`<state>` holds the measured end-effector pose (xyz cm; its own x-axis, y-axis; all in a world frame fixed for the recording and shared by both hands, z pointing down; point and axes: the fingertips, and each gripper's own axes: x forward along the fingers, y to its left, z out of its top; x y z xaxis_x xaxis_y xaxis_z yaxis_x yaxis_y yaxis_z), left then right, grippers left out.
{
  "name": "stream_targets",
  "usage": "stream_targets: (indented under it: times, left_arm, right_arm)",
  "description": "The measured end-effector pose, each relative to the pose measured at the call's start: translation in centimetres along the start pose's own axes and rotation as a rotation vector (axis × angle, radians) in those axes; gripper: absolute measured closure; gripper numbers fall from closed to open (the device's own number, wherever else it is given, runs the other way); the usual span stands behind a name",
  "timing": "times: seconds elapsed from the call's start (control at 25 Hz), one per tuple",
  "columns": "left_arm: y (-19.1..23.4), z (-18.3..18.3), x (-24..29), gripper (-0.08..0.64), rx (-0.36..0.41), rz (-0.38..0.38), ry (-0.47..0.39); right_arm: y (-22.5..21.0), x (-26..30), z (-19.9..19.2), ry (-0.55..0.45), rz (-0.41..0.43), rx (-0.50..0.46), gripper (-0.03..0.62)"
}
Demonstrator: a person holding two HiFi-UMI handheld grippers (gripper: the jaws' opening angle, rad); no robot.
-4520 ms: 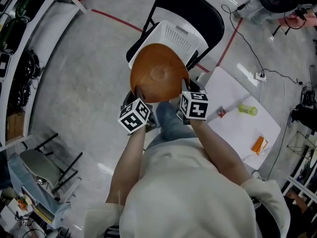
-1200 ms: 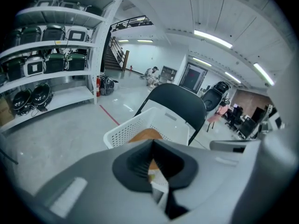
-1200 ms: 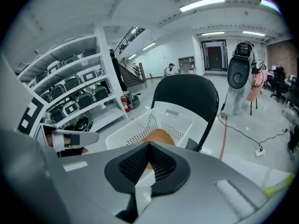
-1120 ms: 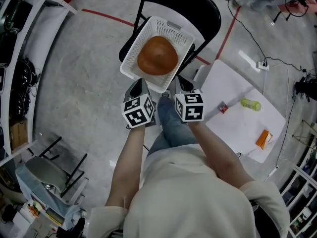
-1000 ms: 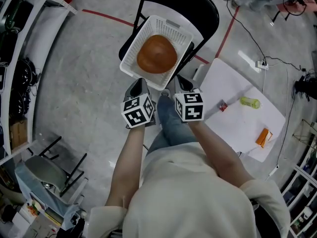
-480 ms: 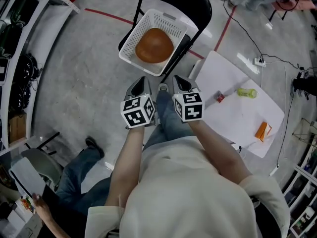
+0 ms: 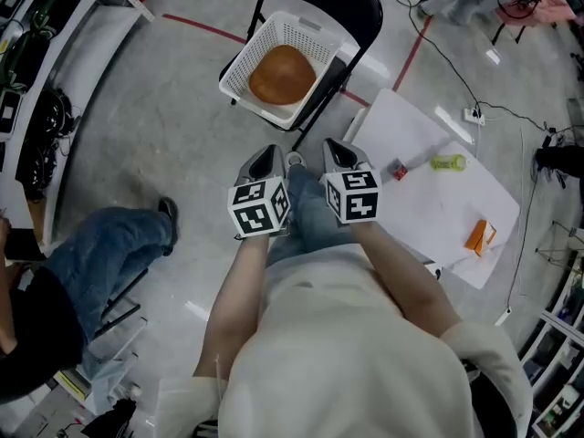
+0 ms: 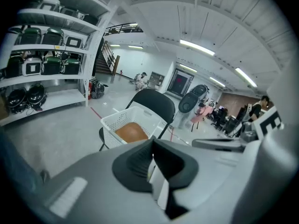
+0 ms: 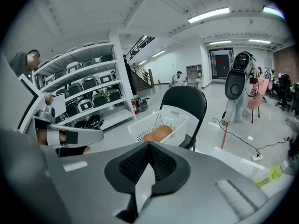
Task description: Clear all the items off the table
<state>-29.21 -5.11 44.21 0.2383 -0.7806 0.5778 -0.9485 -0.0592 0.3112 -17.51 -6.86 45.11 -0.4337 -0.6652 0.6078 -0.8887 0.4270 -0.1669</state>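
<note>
Yellow-green bottle (image 7: 448, 163), orange packet (image 7: 476, 237) and small red item (image 7: 398, 170) lie on the white counter (image 7: 429, 213), off to the right of the right tool (image 7: 338, 152) and apart from it. The left tool (image 7: 265, 160) is held just beside the right one, above the person's legs. Each tool has its jaws pressed together with nothing between them. Ahead of both tools, well apart from them, a white basket (image 7: 306, 35) stands on a black folding chair (image 7: 354, 3), with a brown bowl (image 7: 281, 74) resting inside it. Another person's leg (image 7: 105, 245) in jeans shows far to the left of the left tool.
</note>
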Motion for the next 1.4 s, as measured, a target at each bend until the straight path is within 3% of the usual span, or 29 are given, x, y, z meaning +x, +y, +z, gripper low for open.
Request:
stream_targets:
  times: [0.64, 1.08, 1.4]
  left_arm:
    - [-4.5, -1.1, -0.2, 0.551, 0.069, -0.062, 0.029]
    - [-13.2, -3.5, 3.2, 0.551, 0.110, -0.178, 0.088]
    - [-18.6, -5.7, 5.8, 0.551, 0.143, -0.211, 0.144]
  right_arm:
    - [-3.3, -3.5, -1.3, -0.008, -0.038, 0.045, 0.594]
    - [-11.0, -7.6, -3.4, 0.022, -0.136, 0.077, 0.594]
    - [-16.4, -10.0, -5.3, 0.037, -0.173, 0.120, 0.594]
